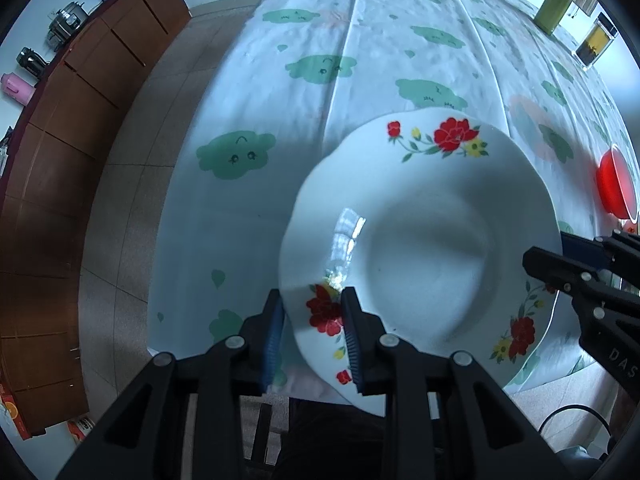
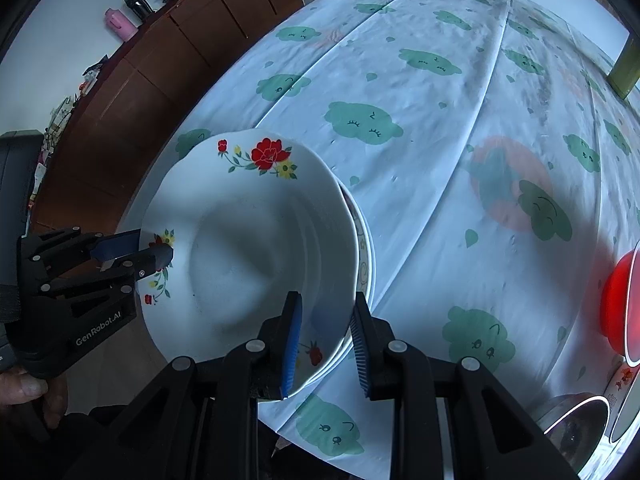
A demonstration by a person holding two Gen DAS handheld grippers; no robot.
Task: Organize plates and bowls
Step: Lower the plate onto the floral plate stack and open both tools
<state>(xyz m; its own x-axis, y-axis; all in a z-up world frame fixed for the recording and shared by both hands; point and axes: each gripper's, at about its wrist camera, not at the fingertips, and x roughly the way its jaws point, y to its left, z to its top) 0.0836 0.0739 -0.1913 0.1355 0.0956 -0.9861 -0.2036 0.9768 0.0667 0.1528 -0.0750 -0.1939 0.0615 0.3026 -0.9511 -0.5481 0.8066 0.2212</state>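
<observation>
step: stacking – left gripper (image 1: pixel 314 334) clamps floral plate (image 1: pixel 424 248) rim at centre frame, over plate stack (image 2: pixel 366 256) | right gripper (image 2: pixel 325 344) straddles rim, grip unclear | next: lower it level, then release | red bowl (image 1: pixel 614 184) right edge

Plate (image 2: pixel 256 240) atop plates (image 2: pixel 366 264); table (image 2: pixel 420 80)

We see open table (image 2: pixel 420 80) across the middle and upper part of both views. The floral plate (image 2: pixel 256 240) fills the lower left of the right wrist view, stacked on other plates. A red bowl (image 2: pixel 616 304) blocks the right edge, and a green canister (image 1: pixel 554 10) and a clear jar (image 1: pixel 594 42) stand upper right.
</observation>
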